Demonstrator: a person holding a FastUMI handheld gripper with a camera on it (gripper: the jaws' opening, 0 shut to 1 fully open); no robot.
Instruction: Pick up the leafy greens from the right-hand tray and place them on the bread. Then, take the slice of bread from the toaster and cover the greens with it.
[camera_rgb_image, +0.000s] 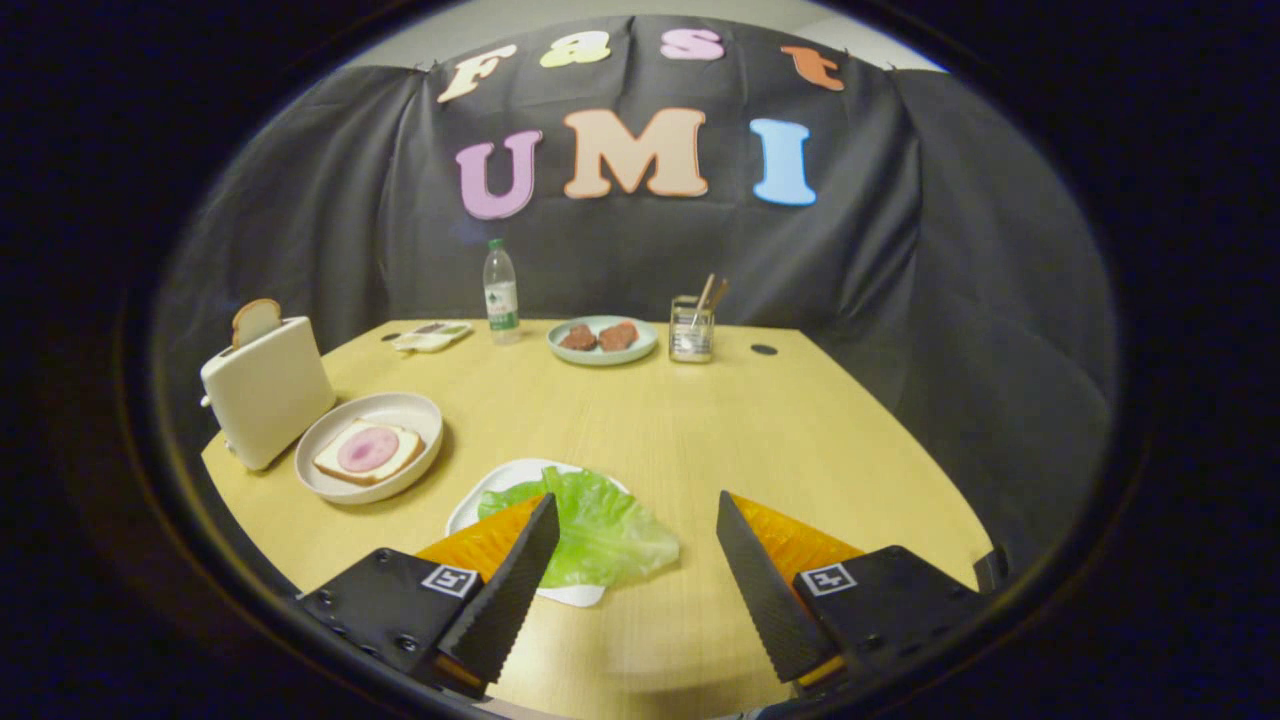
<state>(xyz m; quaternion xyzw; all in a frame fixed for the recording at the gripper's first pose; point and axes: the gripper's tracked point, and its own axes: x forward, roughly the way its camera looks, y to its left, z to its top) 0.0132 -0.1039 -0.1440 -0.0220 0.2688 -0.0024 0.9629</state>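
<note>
A green leaf (600, 530) lies on a small white tray (500, 480), spilling over its right edge onto the table. My gripper (638, 505) is open above the table, its left finger (510, 590) overlapping the leaf's left part and its right finger (765, 590) well right of the leaf. Nothing is held between them. Beyond and to the left, a round plate (330, 478) carries a bread slice topped with a pink ham round (367, 450). A cream toaster (268, 392) stands left of that plate with a bread slice (256, 320) sticking up from its slot.
At the far side of the wooden table (700, 430) stand a water bottle (500, 292), a plate with brown pieces (602, 339), a glass jar with sticks (691, 328) and a small flat tray (432, 336). Black cloth walls surround the table.
</note>
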